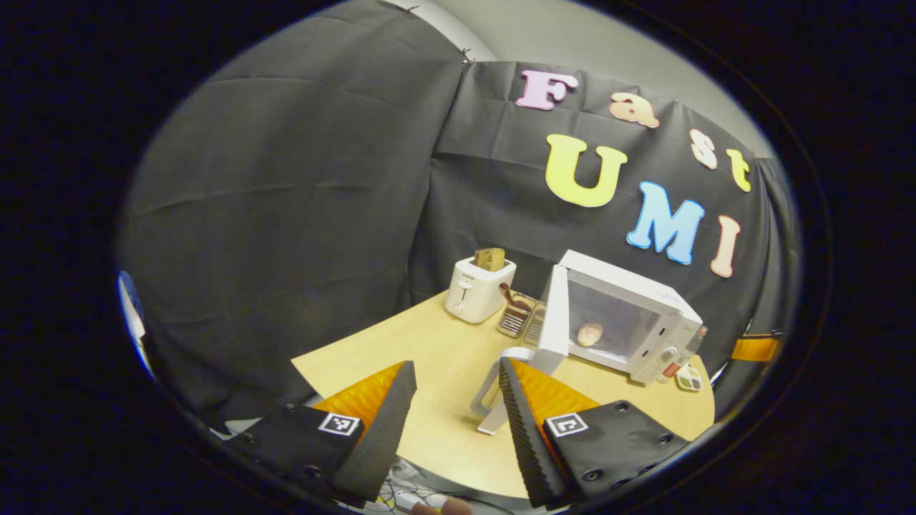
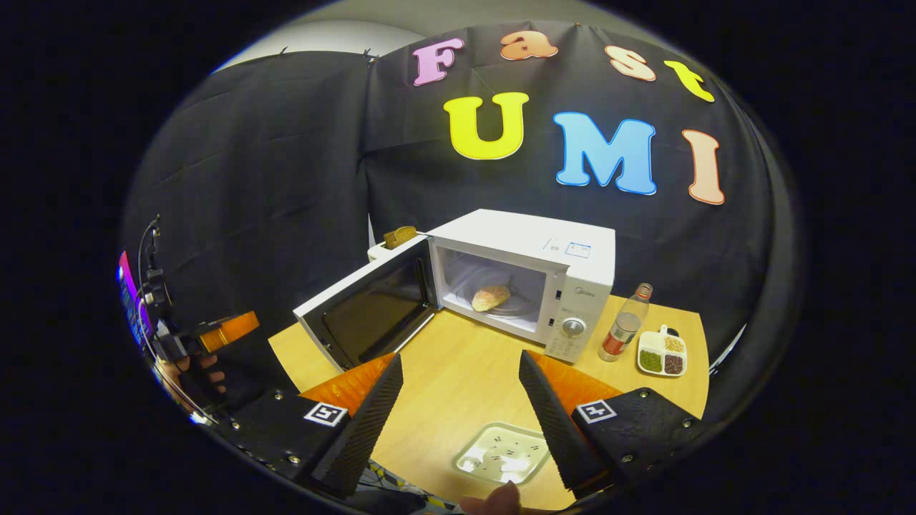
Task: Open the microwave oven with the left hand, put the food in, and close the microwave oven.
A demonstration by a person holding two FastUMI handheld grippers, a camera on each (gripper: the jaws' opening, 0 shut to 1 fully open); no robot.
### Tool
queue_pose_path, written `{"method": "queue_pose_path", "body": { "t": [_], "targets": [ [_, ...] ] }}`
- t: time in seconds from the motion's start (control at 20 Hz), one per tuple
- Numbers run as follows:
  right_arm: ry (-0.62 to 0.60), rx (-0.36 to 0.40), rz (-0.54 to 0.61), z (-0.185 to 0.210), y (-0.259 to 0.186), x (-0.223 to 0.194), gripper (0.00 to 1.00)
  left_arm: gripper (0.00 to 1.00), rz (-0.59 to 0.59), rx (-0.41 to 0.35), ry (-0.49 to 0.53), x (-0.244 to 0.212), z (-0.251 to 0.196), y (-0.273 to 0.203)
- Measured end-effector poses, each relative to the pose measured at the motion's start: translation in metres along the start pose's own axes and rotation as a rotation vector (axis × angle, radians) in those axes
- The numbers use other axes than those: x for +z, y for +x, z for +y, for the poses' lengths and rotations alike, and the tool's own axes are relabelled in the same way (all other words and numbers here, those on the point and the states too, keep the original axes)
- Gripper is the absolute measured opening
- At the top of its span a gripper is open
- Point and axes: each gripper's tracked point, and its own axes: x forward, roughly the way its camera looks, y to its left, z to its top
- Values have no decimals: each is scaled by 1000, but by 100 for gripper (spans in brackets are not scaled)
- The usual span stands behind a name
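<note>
A white microwave oven (image 2: 544, 265) stands at the back of the wooden table with its door (image 2: 368, 304) swung wide open to the left. A bread roll (image 2: 491, 297) lies inside on the turntable. In the left gripper view the microwave (image 1: 630, 322) is ahead to the right, its door (image 1: 554, 322) seen edge-on, handle (image 1: 494, 390) just beside my right finger, the roll (image 1: 590, 333) inside. My left gripper (image 1: 454, 415) is open and holds nothing. My right gripper (image 2: 461, 408) is open over the table with nothing between its fingers. The left gripper (image 2: 215, 336) and the hand holding it show at the far left in the right gripper view.
A white toaster (image 1: 478, 287) with a slice of bread stands left of the microwave, a small metal rack (image 1: 517, 315) beside it. A bottle (image 2: 626, 323) and a divided dish of grains (image 2: 663, 353) sit right of the microwave. A clear empty tray (image 2: 501, 452) lies near the front edge.
</note>
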Motion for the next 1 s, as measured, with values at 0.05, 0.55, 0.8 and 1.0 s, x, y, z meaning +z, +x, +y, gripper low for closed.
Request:
{"method": "queue_pose_path", "body": {
  "t": [0.05,0.55,0.8,1.0],
  "targets": [
    [18,0,12,10,6,4,100,74,6,-9,-4,-3,7,18],
    [-36,-29,50,75,31,34,100,84,121,-154,-39,-36,9,119],
    [-42,-45,82,80,33,32,100,86,118,-213,-14,-41,-14,135],
    [-49,-56,87,86,32,36,100,76,106,-252,2,-39,-33,135]
  ]
}}
